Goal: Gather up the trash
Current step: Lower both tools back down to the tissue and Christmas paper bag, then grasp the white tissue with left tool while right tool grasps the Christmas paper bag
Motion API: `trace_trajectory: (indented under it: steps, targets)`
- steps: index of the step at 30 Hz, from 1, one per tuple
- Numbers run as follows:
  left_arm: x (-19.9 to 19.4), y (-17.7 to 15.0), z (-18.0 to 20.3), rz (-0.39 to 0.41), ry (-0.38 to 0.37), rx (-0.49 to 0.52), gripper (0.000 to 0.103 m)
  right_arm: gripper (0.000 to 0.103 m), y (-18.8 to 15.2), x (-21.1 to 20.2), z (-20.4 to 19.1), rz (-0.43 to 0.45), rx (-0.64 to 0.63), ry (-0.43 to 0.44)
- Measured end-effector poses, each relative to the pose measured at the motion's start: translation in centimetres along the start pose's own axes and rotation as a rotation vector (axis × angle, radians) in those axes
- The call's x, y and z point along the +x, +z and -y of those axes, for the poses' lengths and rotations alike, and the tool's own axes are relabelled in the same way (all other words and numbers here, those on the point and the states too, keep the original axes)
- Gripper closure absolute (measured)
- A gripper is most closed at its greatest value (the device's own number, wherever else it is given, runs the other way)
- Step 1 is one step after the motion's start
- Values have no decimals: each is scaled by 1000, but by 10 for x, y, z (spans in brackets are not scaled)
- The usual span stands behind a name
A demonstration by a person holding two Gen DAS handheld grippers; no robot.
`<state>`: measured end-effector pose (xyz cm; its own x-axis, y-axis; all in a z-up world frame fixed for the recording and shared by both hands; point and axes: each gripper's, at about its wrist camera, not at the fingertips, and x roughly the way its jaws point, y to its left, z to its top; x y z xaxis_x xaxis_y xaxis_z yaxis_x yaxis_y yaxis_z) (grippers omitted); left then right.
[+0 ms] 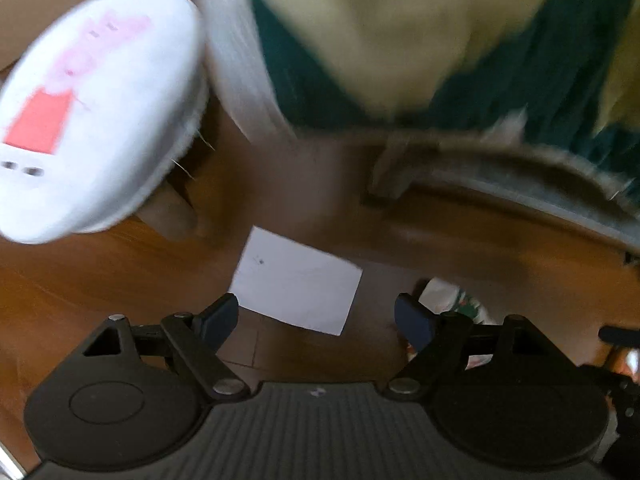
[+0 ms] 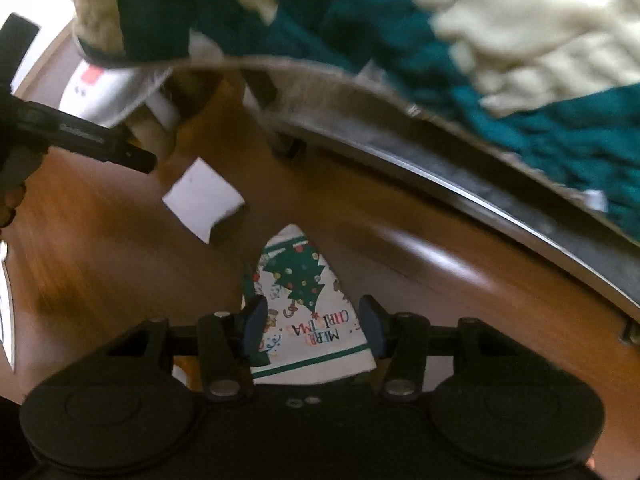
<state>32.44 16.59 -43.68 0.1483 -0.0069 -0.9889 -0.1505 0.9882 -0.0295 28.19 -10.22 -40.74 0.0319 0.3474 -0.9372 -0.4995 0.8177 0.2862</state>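
A white paper scrap (image 1: 298,280) lies on the wooden floor (image 1: 100,280), just ahead of my open left gripper (image 1: 316,320); it also shows in the right wrist view (image 2: 204,200). A crumpled "Merry Christmas" napkin with a green tree (image 2: 304,304) lies between the fingers of my open right gripper (image 2: 312,324), and its edge shows in the left wrist view (image 1: 452,300). The left gripper body (image 2: 80,136) reaches in from the left of the right wrist view.
A white plush slipper with a pink pig picture (image 1: 88,112) is at the left. A teal and cream knitted blanket (image 2: 400,40) hangs over a furniture edge with a metal rail (image 2: 480,200) behind the trash.
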Motion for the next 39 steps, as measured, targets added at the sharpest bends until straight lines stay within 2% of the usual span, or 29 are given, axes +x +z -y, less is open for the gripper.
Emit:
trace_trajectory:
  steps: [5, 10, 15, 21, 22, 23, 27, 30, 34, 35, 37, 38, 39]
  targets:
    - [55, -10, 14, -62, 24, 84, 18, 52, 3, 47, 4, -60, -39, 17]
    - [97, -16, 21, -96, 47, 124, 18, 52, 4, 93, 0, -118, -86, 21]
    - [118, -15, 21, -97, 48, 116, 18, 52, 10, 118, 0, -128, -95, 32]
    - [138, -17, 28, -90, 65, 136, 20, 52, 9, 136, -5, -144, -126, -5]
    - [141, -18, 28, -91, 66, 135, 29, 52, 8, 138, -5, -151, -128, -11]
    - [144, -19, 28, -91, 63, 130, 33, 52, 6, 139, -6, -152, -128, -17]
    - [142, -22, 27, -64, 51, 114, 35, 53, 4, 148, -12, -153, -127, -51]
    - [139, -24, 25, -52, 46, 84, 49, 54, 4, 158, -15, -185, -116, -76]
    - [137, -23, 19, -47, 54, 20, 71, 55, 0, 160, -25, -185, -176, -104]
    - [138, -22, 16, -49, 58, 3, 78, 58, -1, 159, -25, -183, -179, -105]
    - [135, -19, 10, -53, 63, -20, 90, 83, -2, 158, -27, -171, -188, -127]
    - [133, -18, 10, -54, 63, -31, 92, 94, -4, 157, -27, -168, -195, -140]
    - [132, -18, 8, -54, 58, -41, 93, 96, -4, 156, -28, -168, -192, -141]
